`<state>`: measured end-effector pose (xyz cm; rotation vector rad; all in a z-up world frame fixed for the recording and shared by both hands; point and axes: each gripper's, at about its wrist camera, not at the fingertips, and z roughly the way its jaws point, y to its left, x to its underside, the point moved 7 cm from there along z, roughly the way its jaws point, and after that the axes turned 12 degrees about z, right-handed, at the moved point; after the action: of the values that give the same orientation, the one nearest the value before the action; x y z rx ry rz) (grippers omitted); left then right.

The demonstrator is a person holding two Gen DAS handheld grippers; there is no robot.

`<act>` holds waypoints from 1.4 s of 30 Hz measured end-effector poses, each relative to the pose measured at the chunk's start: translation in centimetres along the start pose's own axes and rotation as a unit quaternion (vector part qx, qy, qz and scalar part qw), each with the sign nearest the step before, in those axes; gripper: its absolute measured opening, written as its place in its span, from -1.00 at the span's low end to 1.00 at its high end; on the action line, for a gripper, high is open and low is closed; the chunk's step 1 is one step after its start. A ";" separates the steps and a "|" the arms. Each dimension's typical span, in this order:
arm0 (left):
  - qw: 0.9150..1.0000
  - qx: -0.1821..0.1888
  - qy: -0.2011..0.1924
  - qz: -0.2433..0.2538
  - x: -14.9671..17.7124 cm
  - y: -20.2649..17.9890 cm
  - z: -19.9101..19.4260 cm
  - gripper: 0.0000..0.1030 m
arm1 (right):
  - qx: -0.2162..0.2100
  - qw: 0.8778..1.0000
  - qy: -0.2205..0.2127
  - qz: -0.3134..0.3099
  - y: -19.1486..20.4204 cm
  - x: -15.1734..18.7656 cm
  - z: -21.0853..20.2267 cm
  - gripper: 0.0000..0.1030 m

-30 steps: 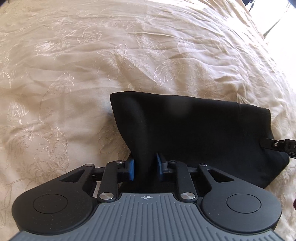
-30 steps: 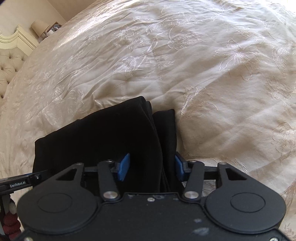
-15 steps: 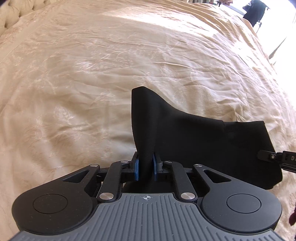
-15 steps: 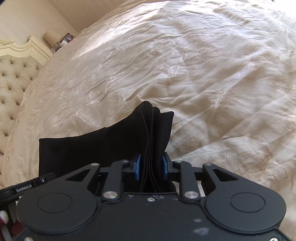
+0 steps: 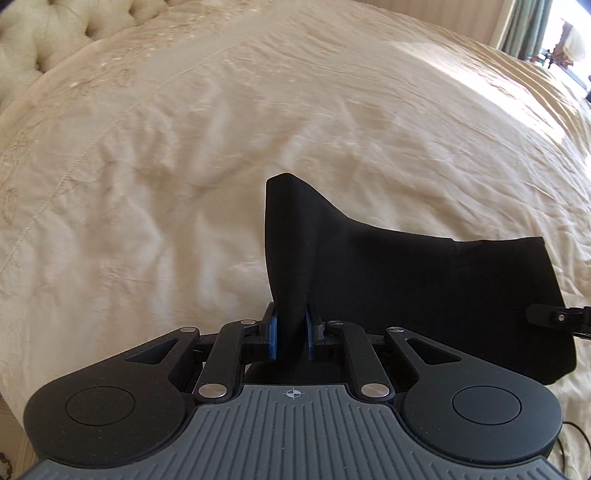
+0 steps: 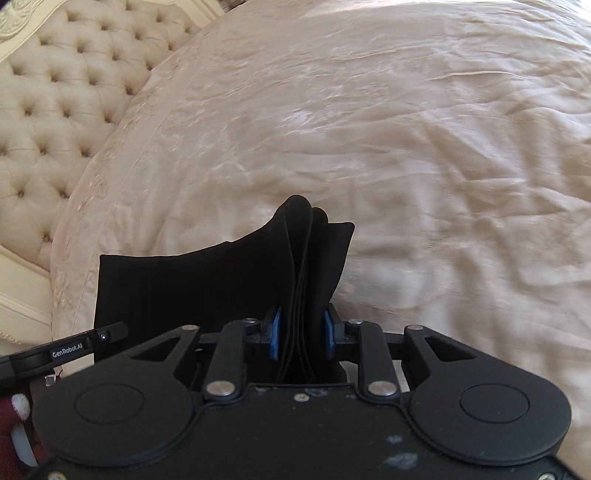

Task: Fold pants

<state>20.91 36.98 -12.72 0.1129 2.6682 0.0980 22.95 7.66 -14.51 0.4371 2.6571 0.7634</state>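
Note:
The black pants (image 5: 406, 280) are folded into a thick bundle and held up off the bed between both grippers. My left gripper (image 5: 290, 332) is shut on the bundle's left corner, which stands up between its blue pads. My right gripper (image 6: 301, 338) is shut on the other corner, where several stacked layers (image 6: 306, 266) show edge-on. The pants (image 6: 192, 288) stretch to the left in the right wrist view. Each gripper's tip shows at the other view's edge: the right one (image 5: 554, 317) and the left one (image 6: 74, 347).
A cream embroidered bedspread (image 5: 184, 166) covers the bed under the pants. A tufted cream headboard (image 6: 55, 103) stands at the far left, also seen in the left wrist view (image 5: 44, 37). A curtain and bright window (image 5: 546, 33) are at the far right.
Both grippers closed on the pants' corners and lifted the bundle off the bedspread. The views have tilted up, so the headboard has come into sight.

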 end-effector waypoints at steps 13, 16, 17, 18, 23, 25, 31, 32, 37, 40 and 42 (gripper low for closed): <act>0.995 -0.043 0.061 -0.067 1.2 8.9 5.6 -0.59 | 0.120 0.993 0.011 -0.021 4.9 -0.7 8.1 -0.29; 0.995 -0.041 0.061 -0.075 1.7 9.1 5.6 -0.59 | 0.141 0.989 -0.012 -0.040 4.9 -0.7 6.6 -0.29; 0.995 -0.042 0.059 -0.076 1.7 9.1 5.3 -0.59 | 0.143 0.989 -0.021 -0.045 4.8 -0.7 5.9 -0.29; 0.994 -0.044 0.056 -0.077 1.8 9.0 5.0 -0.59 | 0.142 0.988 -0.029 -0.048 4.9 -0.7 5.3 -0.29; 0.995 -0.050 0.033 -0.082 1.9 8.2 2.7 -0.58 | 0.127 0.988 -0.065 -0.061 6.3 -0.4 2.3 -0.29; 0.996 -0.052 0.021 -0.075 1.8 7.3 1.3 -0.56 | 0.124 0.986 -0.078 -0.076 7.2 0.2 1.1 -0.29; 0.996 -0.053 0.004 -0.076 2.8 4.4 -2.9 -0.30 | 0.150 0.976 -0.090 -0.130 9.4 3.2 -1.4 -0.24; 0.995 -0.053 0.000 -0.080 3.0 3.9 -3.5 -0.30 | 0.153 0.975 -0.089 -0.136 9.6 3.9 -2.0 -0.24; 0.994 -0.068 -0.007 -0.081 4.5 1.4 -7.0 -0.14 | 0.130 0.976 -0.095 -0.144 10.1 7.0 -5.5 -0.22; 0.994 -0.078 -0.020 -0.077 5.2 0.0 -8.9 -0.13 | 0.110 0.980 -0.094 -0.134 9.7 8.6 -7.5 -0.21; 0.994 -0.079 -0.026 -0.073 5.5 -0.9 -9.9 -0.12 | 0.103 0.982 -0.091 -0.133 9.4 9.6 -8.7 -0.20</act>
<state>11.41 36.11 -6.46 -0.1285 2.5949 0.2544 12.75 14.99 -4.59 0.1854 2.5596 0.3517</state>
